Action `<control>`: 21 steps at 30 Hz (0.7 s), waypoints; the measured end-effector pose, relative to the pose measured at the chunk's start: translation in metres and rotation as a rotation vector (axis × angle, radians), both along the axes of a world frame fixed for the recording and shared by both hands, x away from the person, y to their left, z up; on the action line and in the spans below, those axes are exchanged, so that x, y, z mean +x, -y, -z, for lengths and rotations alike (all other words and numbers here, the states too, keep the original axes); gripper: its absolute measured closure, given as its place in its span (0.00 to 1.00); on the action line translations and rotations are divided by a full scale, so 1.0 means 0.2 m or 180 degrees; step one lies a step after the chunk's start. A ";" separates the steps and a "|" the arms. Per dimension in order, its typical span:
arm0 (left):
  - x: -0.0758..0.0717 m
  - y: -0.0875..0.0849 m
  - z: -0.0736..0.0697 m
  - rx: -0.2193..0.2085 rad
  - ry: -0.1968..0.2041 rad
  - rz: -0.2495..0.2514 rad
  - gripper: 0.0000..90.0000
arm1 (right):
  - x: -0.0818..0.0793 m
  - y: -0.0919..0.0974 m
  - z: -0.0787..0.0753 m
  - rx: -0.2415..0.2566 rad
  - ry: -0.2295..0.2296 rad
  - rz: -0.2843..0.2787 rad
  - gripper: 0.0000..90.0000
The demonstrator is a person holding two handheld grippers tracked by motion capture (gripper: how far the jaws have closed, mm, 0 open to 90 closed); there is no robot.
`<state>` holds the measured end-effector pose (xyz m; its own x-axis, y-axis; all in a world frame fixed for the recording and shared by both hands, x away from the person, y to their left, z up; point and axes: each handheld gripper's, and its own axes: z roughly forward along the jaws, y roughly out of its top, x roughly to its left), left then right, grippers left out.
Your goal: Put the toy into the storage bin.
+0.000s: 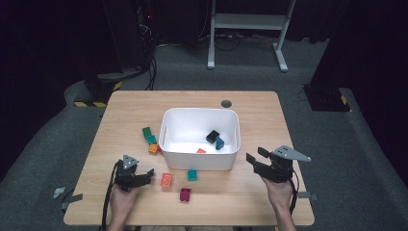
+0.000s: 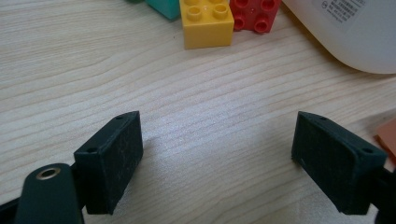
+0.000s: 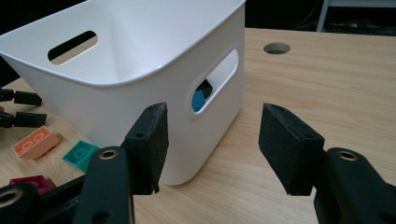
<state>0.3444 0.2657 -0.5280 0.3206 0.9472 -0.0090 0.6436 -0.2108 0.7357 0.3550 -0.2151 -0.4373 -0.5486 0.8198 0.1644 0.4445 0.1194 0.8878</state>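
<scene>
**Watch the bin wall and the crowded bricks**

Both sets of fingers are spread with nothing between them. Your left gripper (image 1: 146,174) hovers low over bare bench (image 2: 140,93), with the orange brick (image 1: 166,180) just beside it and the yellow brick (image 2: 207,21) and red brick (image 2: 254,14) touching each other farther ahead, close to the white bin (image 1: 199,161). Your right gripper (image 1: 255,156) sits just off the bin's near corner (image 3: 187,140).

The likeliest slip: the right gripper's left finger (image 3: 149,144) clips the bin wall and shoves the bin onto the teal brick (image 3: 80,155). On the left, closing on the yellow brick could drag the red one along, since they sit flush together.
</scene>
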 end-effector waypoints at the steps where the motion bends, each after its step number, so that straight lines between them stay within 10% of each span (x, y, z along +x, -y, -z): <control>1: 0.00 0.00 0.00 0.0001 0.0001 -0.0001 0.18 | 0.00 0.00 0.01 0.0002 -0.0016 0.0003 0.48; 21: 0.00 0.00 0.00 -0.0005 -0.0001 -0.0016 0.19 | 0.00 -0.02 0.28 -0.0469 -0.0369 0.0183 0.46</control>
<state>0.3451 0.2655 -0.5279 0.3159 0.9487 -0.0106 0.6449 -0.2065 0.7358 0.3546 -0.2121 -0.4932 -0.4845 0.8691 0.0996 0.5526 0.2157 0.8051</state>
